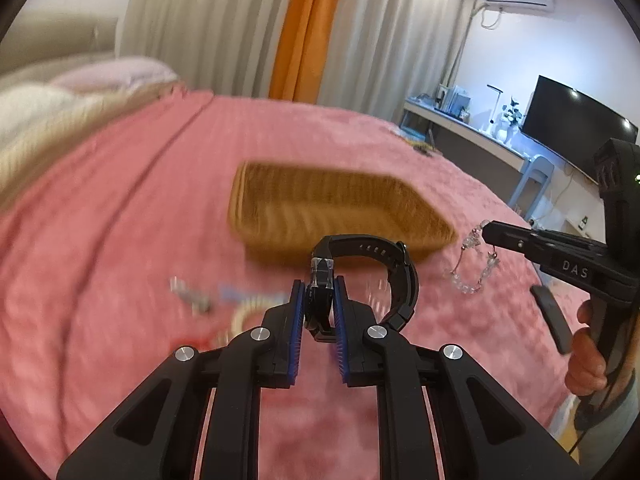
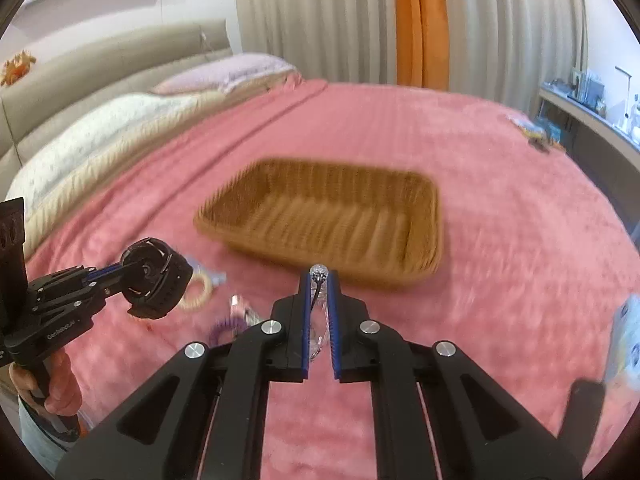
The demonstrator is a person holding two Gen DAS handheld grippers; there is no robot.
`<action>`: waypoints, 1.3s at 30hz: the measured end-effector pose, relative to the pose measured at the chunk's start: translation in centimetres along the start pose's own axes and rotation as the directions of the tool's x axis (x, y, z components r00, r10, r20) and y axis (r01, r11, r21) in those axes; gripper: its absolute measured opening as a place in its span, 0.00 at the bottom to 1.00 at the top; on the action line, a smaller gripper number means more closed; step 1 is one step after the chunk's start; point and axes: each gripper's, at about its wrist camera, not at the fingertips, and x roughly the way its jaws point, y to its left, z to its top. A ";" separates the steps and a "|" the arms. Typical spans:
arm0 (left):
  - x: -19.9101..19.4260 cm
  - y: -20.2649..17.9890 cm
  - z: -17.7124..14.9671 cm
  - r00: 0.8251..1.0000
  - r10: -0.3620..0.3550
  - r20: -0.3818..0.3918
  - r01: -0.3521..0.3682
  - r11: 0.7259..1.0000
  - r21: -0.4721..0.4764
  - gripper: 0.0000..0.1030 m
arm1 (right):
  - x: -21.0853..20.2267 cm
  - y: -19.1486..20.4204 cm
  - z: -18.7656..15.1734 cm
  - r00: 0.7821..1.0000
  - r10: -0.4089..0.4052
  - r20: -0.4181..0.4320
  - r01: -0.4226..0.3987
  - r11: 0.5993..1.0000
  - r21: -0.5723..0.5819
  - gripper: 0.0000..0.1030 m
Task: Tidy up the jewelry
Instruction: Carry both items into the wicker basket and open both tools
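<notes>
- Above a pink bedspread [image 2: 500,240], the left gripper [image 1: 319,292] holds a black watch [image 1: 384,268] pinched by its strap, jaws narrow.
- The right gripper [image 2: 319,300] is clamped on a clear bead bracelet [image 1: 474,264], which dangles clear of the bed.
- The wicker basket [image 2: 424,240] sits empty at twelve o'clock of both grippers, near.
- Judged step: carrying both pieces to the basket; next, reach over its rim and release.
- More trinkets [image 2: 224,328] lie at nine o'clock of the right gripper.
</notes>
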 end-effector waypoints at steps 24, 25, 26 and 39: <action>16.7 0.3 6.2 0.981 0.011 -0.195 -0.012 1.000 -0.008 0.14 | 14.0 -5.8 4.4 0.993 -0.016 -0.117 0.031 0.991 0.130 0.07; 16.8 0.4 6.1 0.979 0.010 -0.203 -0.012 1.000 -0.009 0.15 | 14.1 -5.8 4.2 0.992 -0.011 -0.124 0.028 0.991 0.133 0.07; 16.8 0.5 6.1 0.978 0.003 -0.208 -0.006 1.000 -0.014 0.17 | 14.2 -5.9 4.1 0.992 -0.005 -0.130 0.023 0.990 0.139 0.08; 4.3 1.0 5.1 0.999 -0.043 -0.029 0.042 0.999 -0.018 0.71 | 5.5 -3.0 2.3 1.000 0.019 0.004 -0.019 0.993 0.116 0.54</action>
